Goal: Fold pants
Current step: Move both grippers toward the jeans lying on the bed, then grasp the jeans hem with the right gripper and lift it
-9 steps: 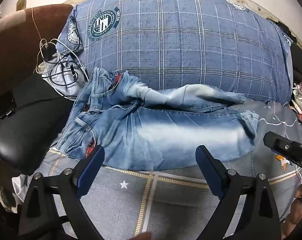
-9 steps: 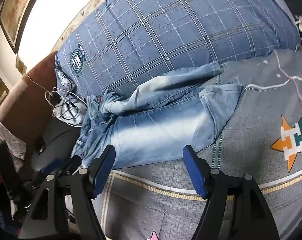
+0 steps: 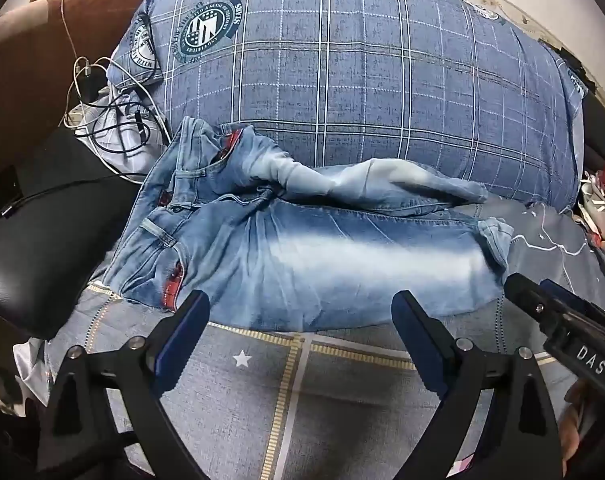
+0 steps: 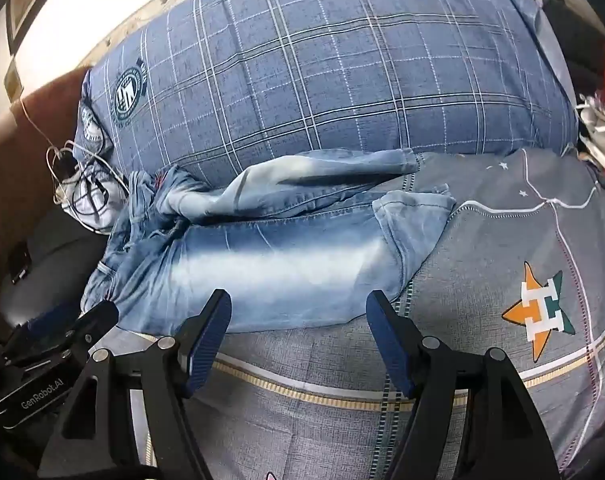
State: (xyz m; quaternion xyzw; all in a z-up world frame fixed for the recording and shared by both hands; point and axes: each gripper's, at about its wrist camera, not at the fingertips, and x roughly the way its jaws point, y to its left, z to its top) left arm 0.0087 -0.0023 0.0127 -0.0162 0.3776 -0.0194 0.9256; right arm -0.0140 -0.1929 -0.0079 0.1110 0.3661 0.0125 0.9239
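Faded blue jeans (image 3: 302, 264) lie across the grey bed cover (image 3: 342, 392), waistband to the left, legs running right, the far leg rumpled against the pillow. They also show in the right wrist view (image 4: 270, 268). My left gripper (image 3: 300, 312) is open and empty, just short of the jeans' near edge. My right gripper (image 4: 298, 312) is open and empty at the near edge by the leg ends. The right gripper also shows at the right of the left wrist view (image 3: 558, 320); the left gripper shows in the right wrist view (image 4: 62, 332).
A large blue plaid pillow (image 3: 342, 88) lies behind the jeans. Tangled cables (image 3: 110, 120) and a black padded chair (image 3: 42, 248) are at the left. Red and white items (image 3: 602, 196) sit at the right edge. The cover carries an orange star logo (image 4: 538, 312).
Both grippers have shifted slightly; the right wrist view has turned a little to the right. The jeans lie as before.
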